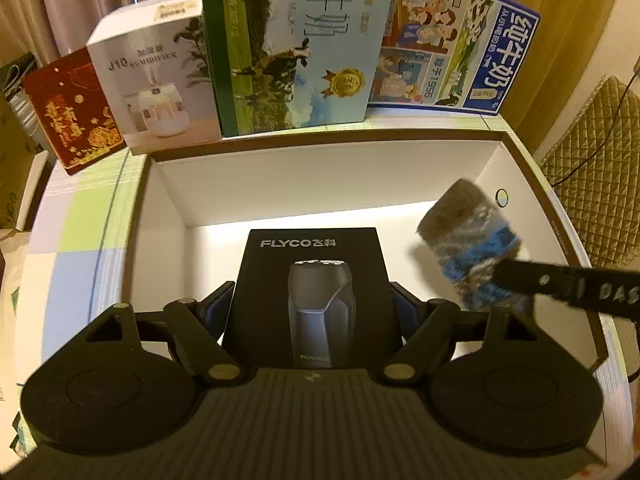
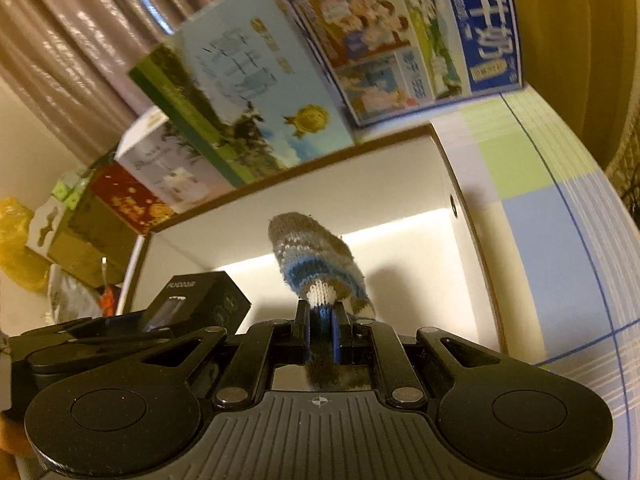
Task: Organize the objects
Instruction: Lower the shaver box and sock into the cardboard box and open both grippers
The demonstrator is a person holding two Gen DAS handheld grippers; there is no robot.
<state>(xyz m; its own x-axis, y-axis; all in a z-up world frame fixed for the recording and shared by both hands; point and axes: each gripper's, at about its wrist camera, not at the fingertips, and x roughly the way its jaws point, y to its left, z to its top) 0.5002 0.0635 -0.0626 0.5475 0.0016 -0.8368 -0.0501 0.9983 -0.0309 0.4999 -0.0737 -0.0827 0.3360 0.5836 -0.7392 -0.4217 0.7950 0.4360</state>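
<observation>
Left gripper [image 1: 310, 300] is clamped on the black FLYCO shaver box [image 1: 310, 280], one finger on each long side, box face-up and centred in the left wrist view. It sits inside the open white cardboard box [image 1: 320, 184]; whether it is resting on the floor or held just above it can't be told.

Right gripper [image 2: 322, 316] is pinching a knitted striped sock [image 2: 316, 264] (brown, white and blue), fingers pressed nearly together on the cuff end. The toe sticks forward toward 12 o'clock over the white box interior. In the left wrist view the sock [image 1: 472, 240] shows at 2 o'clock from the shaver box, blurred, with one finger of the right gripper [image 1: 568, 286] coming in from 3 o'clock. Sock and shaver box are apart.

In the right wrist view the shaver box [image 2: 200, 300] is at 9 o'clock of the sock, left gripper on it.

Behind the white box at 12 o'clock, standing on a checked tablecloth [image 1: 96, 216]: red gift box [image 1: 74, 112], humidifier box [image 1: 156, 80], green-and-blue milk carton [image 1: 296, 48], blue milk carton [image 1: 452, 44]. Curtain [image 1: 60, 0] behind them.
</observation>
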